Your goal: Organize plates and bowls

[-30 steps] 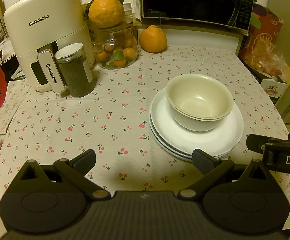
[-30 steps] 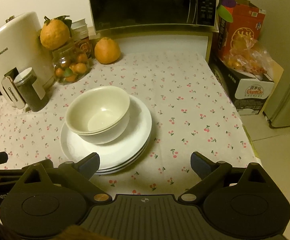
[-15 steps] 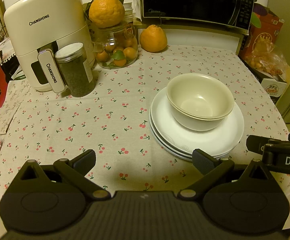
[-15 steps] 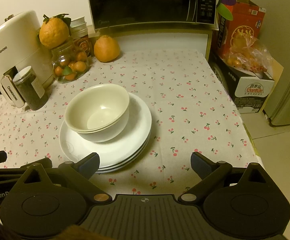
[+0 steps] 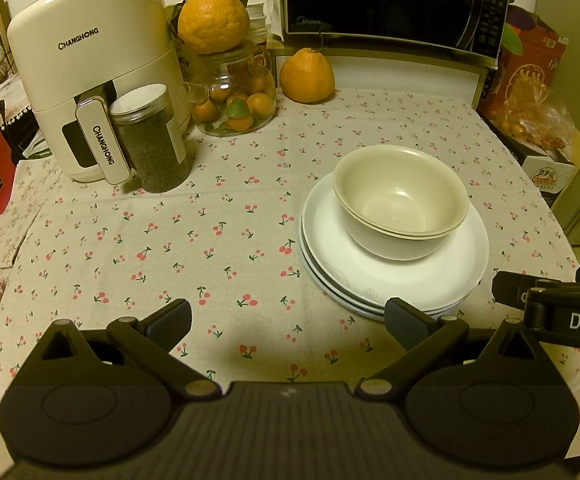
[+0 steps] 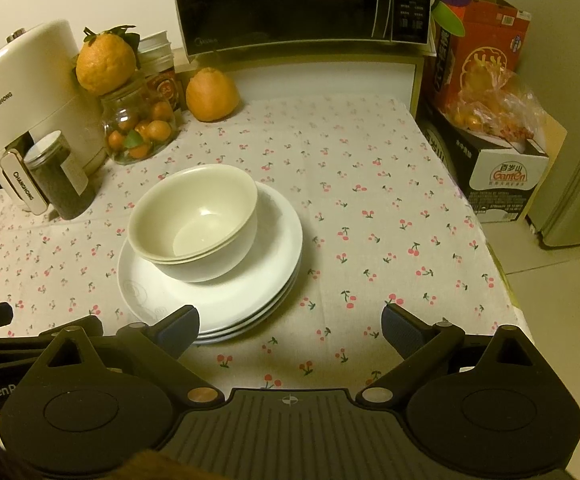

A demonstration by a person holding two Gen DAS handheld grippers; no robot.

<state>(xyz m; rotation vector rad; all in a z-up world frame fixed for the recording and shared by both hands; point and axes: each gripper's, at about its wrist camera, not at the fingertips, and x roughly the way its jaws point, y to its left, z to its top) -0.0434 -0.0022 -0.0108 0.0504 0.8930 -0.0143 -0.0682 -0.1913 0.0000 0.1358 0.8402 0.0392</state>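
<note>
Both grippers, left gripper (image 5: 288, 322) and right gripper (image 6: 290, 326), are spread, empty. Just ahead, nested cream ceramic bowls (image 5: 400, 200) on stacked white plates (image 5: 394, 280): heavy, slick, breakable; take rims.

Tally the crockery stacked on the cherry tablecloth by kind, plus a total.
Bowls: 2, nested, sitting on the plates.
Plates: 3, judging by the stacked rims at the front edge.
Total: 5 pieces, all in one stack.
</note>
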